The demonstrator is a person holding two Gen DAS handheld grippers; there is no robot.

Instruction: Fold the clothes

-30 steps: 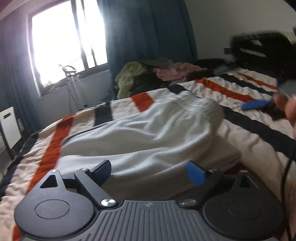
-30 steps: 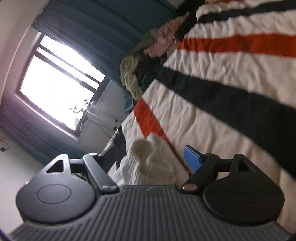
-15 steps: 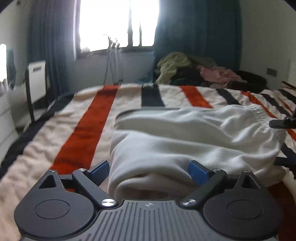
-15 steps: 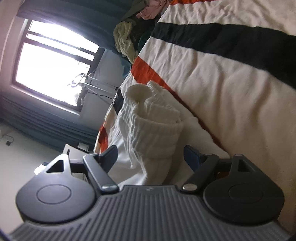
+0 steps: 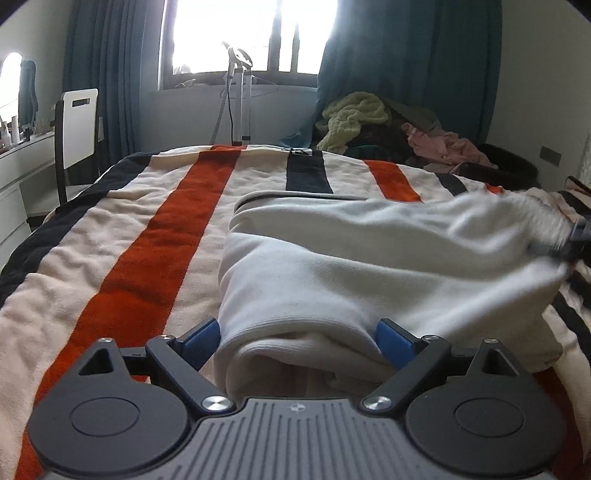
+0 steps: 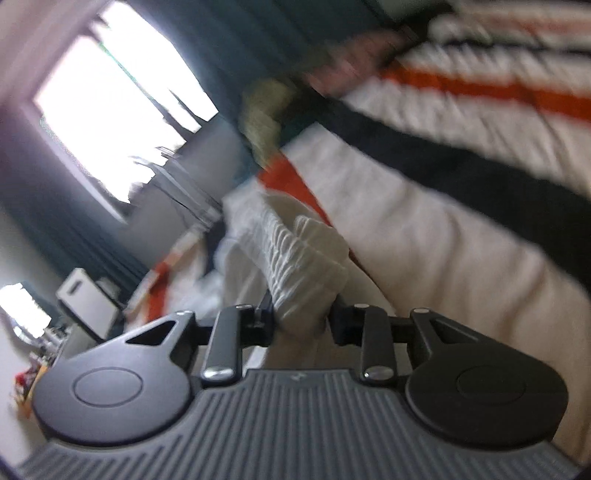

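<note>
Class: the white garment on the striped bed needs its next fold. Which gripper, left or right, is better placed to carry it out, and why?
Probably right. The right gripper has its jaws shut on the white garment's ribbed band. The left gripper only straddles the folded edge, jaws open.

Blown-out window (image 5: 255, 35) backlights; right wrist view motion-blurred.

Two matte-black handheld grippers fill the lower frames: the left gripper (image 5: 297, 341) carries blue finger pads (image 5: 393, 341). Both show ribbed grey housings, round black discs and silver screws, as on the right gripper (image 6: 301, 325).
</note>
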